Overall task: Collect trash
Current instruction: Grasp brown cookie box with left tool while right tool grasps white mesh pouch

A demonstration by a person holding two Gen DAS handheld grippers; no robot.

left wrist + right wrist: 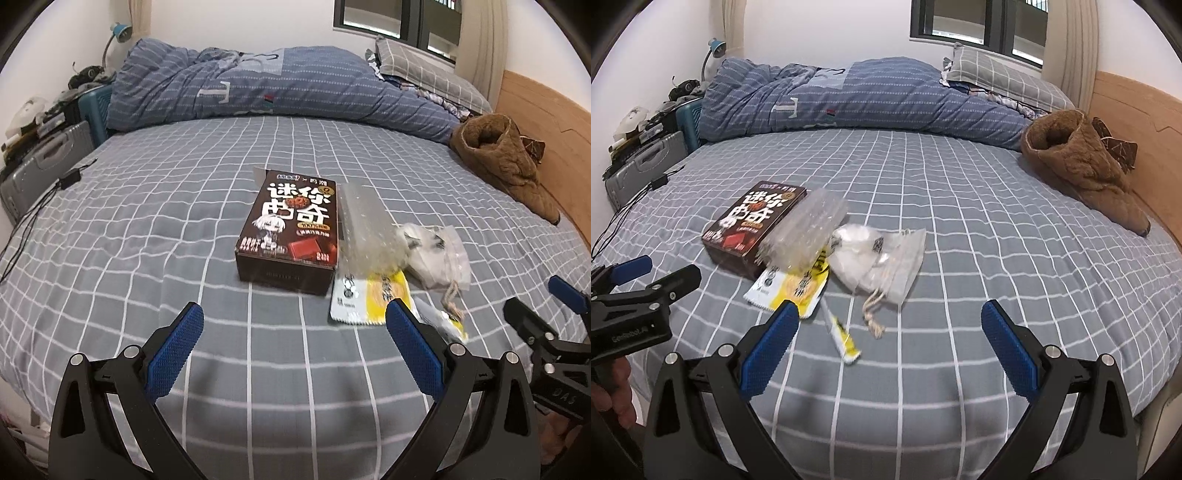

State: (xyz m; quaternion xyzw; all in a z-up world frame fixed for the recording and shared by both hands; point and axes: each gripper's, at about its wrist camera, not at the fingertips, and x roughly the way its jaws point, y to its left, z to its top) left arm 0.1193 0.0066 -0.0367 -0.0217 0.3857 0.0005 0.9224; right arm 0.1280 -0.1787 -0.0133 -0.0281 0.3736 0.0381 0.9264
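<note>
Both the left gripper (293,314) and right gripper (890,314) hover wide apart and empty at the bottom of frame, the approach step, with the trash pile (827,258) mid-frame on the bed (997,258), so the next move likely calls for descending onto the nearest yellow wrapper (792,291)

The clear plastic tray (805,230) is blurred, hiding part of the yellow wrapper (792,286).

Both hand-held grippers, left (295,317) and right (890,317), wide open, empty.
</note>
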